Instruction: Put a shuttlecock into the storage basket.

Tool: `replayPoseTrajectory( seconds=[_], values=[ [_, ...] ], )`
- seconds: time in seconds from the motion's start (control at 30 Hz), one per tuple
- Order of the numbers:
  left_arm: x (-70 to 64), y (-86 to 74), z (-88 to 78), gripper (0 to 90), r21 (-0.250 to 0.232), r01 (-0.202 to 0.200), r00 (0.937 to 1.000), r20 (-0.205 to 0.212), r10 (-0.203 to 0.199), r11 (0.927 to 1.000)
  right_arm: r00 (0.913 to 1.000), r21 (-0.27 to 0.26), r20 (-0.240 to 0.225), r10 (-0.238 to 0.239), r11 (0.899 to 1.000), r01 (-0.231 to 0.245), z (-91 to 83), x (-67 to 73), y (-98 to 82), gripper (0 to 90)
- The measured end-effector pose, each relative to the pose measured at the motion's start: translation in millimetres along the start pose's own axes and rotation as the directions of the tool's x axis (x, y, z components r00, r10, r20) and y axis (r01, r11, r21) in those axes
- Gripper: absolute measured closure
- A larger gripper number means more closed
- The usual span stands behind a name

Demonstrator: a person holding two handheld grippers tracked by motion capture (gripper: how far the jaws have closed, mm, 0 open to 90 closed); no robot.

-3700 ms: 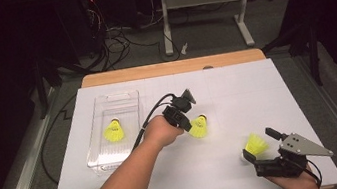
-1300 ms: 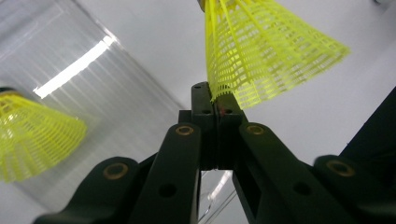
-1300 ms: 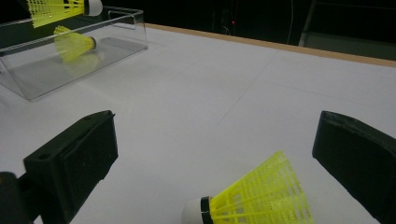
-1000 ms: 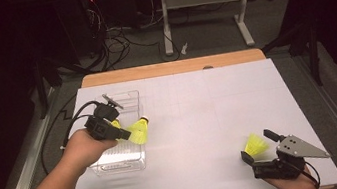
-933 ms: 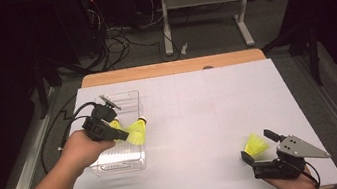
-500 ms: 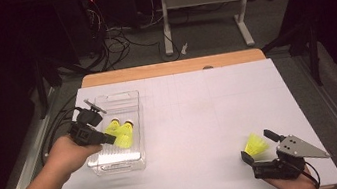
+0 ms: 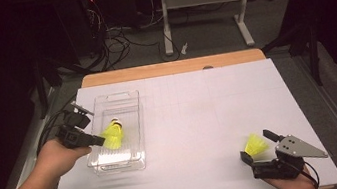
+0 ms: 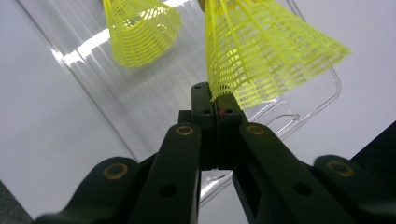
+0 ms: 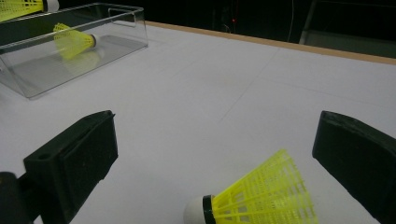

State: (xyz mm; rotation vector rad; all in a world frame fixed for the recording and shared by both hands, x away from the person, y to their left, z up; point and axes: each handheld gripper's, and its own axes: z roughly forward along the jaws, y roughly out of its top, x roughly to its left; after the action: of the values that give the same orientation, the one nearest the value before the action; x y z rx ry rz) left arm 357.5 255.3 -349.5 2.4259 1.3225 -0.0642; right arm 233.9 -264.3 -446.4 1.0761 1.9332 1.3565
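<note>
My left gripper (image 8: 215, 100) is shut on the skirt rim of a yellow shuttlecock (image 8: 266, 51) and holds it over the clear plastic tray (image 8: 140, 107). In the high view this gripper (image 7: 100, 141) reaches in from the tray's left side with the shuttlecock (image 7: 111, 139) at its tip. A second yellow shuttlecock (image 8: 140, 28) lies in the tray. At the table's front right my right gripper (image 9: 219, 140) stands open, and a third shuttlecock (image 9: 261, 200) lies on its side between the jaws, untouched by either one. The high view has it (image 7: 255, 144) there too.
The tray (image 7: 115, 96) stands on the left of the white table sheet (image 7: 200, 120). A wooden edge (image 7: 172, 67) runs along the far side. Cables lie on the floor beyond, and a black cable trails from the left gripper off the table's left side.
My left gripper has carried the shuttlecock leftward, from the tray's right edge to above its inside. The right gripper and its shuttlecock have kept still.
</note>
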Motion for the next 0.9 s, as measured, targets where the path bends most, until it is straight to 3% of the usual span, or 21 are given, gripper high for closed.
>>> replayPoseTrajectory(
  seconds=[0.57,0.9],
  values=[
    [8.8,-10.1,-1.8,89.9,0.012,0.020,0.9996,-0.023,-0.019,0.9997,1.0000,0.008,0.000,-0.004,1.000,0.004,0.6,1.1,-0.4,0.7],
    [9.9,-4.1,4.6,89.9,0.040,0.026,0.9990,-0.037,-0.024,0.9989,0.9999,0.009,-0.002,-0.010,1.000,0.010,1.2,1.5,-0.3,0.7]
  ],
)
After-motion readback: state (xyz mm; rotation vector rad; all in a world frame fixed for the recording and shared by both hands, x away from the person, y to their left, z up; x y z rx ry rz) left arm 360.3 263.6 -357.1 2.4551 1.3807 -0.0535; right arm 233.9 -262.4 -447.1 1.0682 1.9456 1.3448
